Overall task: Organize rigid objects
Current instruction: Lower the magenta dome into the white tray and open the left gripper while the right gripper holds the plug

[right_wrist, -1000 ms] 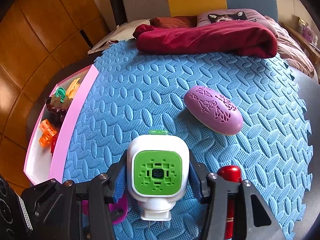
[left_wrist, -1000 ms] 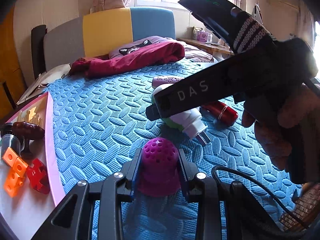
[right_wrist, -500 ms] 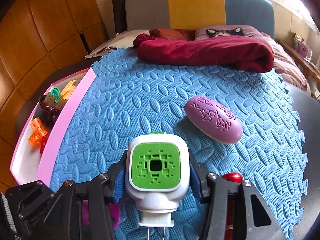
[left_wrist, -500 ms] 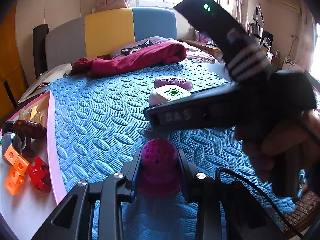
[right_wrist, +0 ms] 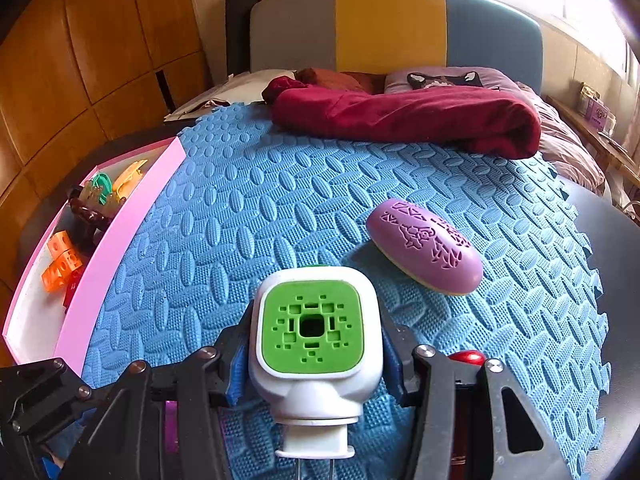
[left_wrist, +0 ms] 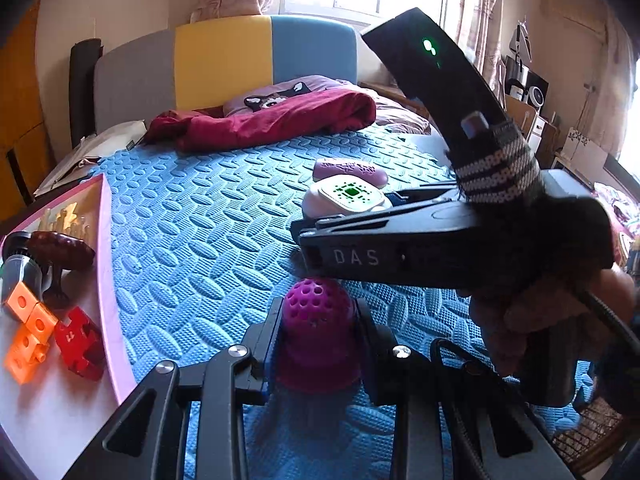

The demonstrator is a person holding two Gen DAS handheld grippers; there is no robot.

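Right tongs (right_wrist: 316, 344) lifted, gripping smooth white plug-in (right_wrist: 314, 344); left tongs (left_wrist: 318, 340) clamping perforated magenta dome (left_wrist: 316, 332).

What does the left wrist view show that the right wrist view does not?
Only the left wrist view: the magenta perforated dome clamped in the left gripper, and the person's hand carrying the right tool. Only the right wrist view: the right gripper straight on, closed on the white-and-green plug-in device. Both: that device, the purple oval case, the pink tray, the blue foam mat.
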